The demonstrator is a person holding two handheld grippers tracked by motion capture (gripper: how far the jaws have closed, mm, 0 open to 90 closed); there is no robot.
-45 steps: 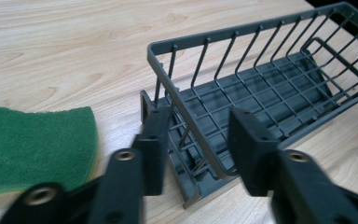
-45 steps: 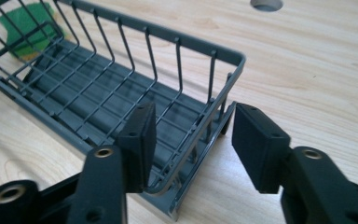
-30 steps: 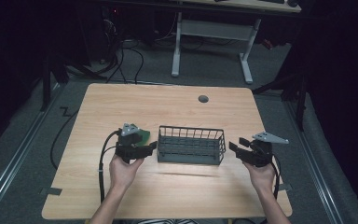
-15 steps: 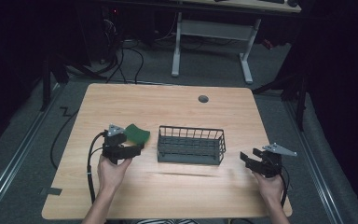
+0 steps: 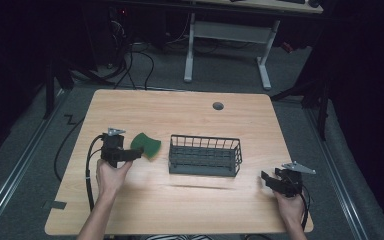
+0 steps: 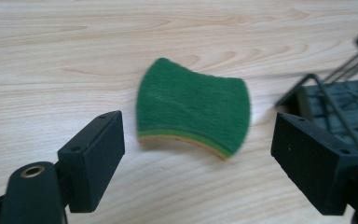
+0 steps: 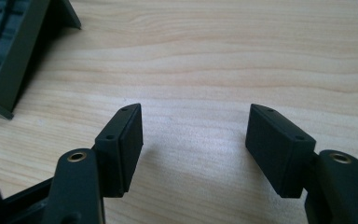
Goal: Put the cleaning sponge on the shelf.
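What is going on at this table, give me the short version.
A person holds a two-jaw gripper in each hand at a wooden table. The left gripper has just opened its jaws and points at a green sponge, which lies flat on the table ahead of the open jaws, untouched, left of a dark wire basket. The right gripper sits low near the table's right front, jaws open on nothing, apart from the basket.

Green sponge (image 5: 146, 145) flat on table (image 5: 190, 210), just ahead of left tool (image 5: 136, 154); basket (image 5: 205, 155) beside.
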